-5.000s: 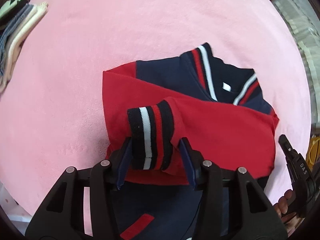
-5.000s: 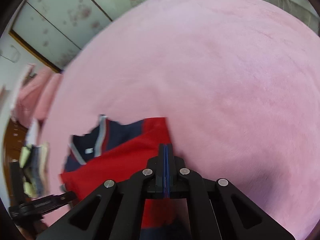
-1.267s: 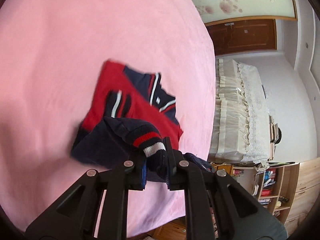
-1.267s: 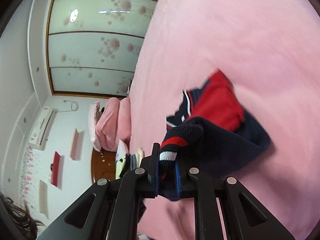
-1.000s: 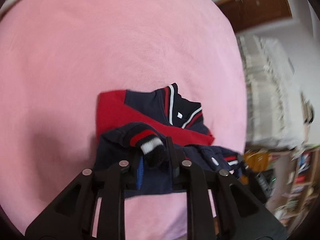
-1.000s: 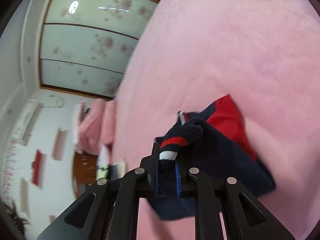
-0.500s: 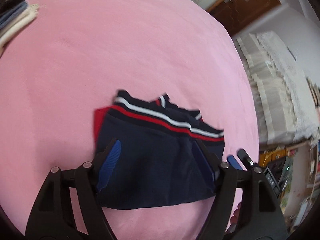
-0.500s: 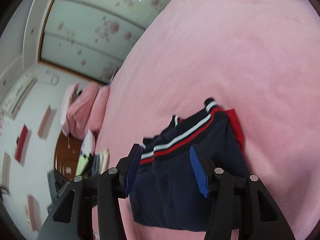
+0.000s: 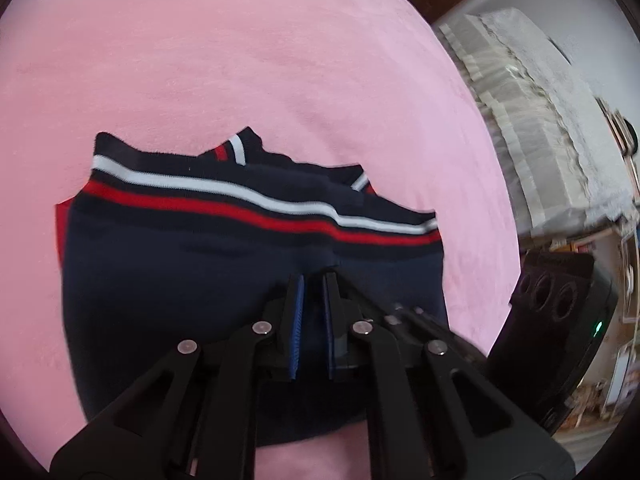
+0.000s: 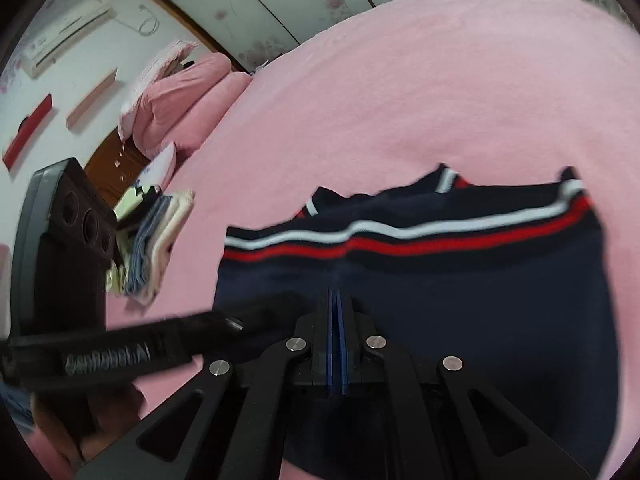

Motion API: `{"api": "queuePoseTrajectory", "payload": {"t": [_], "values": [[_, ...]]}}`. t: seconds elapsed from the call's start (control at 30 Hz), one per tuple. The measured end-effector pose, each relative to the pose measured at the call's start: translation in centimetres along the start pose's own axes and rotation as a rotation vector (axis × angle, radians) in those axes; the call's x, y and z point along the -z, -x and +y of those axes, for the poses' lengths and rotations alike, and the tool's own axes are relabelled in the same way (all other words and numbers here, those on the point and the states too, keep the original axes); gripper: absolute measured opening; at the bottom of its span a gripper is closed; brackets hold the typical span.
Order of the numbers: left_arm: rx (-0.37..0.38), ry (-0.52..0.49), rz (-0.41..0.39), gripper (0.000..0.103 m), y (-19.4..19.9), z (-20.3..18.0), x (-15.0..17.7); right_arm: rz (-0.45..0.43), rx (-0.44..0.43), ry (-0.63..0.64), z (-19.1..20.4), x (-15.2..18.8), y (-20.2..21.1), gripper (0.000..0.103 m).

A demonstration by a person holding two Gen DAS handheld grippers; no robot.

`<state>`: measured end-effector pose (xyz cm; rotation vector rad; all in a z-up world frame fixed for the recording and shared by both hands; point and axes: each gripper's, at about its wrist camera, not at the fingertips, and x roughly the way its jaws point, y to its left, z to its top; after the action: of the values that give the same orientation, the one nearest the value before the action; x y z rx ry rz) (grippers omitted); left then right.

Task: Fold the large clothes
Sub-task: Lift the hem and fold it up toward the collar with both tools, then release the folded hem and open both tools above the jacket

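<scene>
A navy garment (image 9: pixel 168 264) with a red and a white stripe lies folded flat on the pink bed cover (image 9: pixel 240 60); a red edge shows at its left. It also shows in the right wrist view (image 10: pixel 480 312). My left gripper (image 9: pixel 314 280) hovers over the garment's middle, jaws nearly closed with a narrow gap and nothing between them. My right gripper (image 10: pixel 335 294) is shut and empty over the same garment. The left gripper's body (image 10: pixel 120 354) lies beside it.
A stack of folded clothes (image 10: pixel 156 236) lies on the bed to the left, with pink pillows (image 10: pixel 176 100) behind. A bed with a white lace cover (image 9: pixel 540 120) stands to the right. The right gripper's body (image 9: pixel 556 320) is close at the right.
Both grippers were open half a second ago over the folded garment; now both have closed, empty. The bottom hem was folded up over the red part and let go about a second ago.
</scene>
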<state>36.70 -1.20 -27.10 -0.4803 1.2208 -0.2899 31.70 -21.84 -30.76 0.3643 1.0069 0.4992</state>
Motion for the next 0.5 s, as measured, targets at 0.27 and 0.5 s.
{"api": "queuePoseTrajectory", "payload": {"t": [0.27,0.5], "values": [[-0.205,0.032,0.040,0.001,-1.5,3.8,-1.1,0.026,0.220,0.006,-3.6,0.3,-0.8,0.000],[-0.389,0.087,-0.082,0.001,0.3,5.5,-1.4,-0.064,0.503,0.016,-7.7,0.3,2.7,0.000]]}}
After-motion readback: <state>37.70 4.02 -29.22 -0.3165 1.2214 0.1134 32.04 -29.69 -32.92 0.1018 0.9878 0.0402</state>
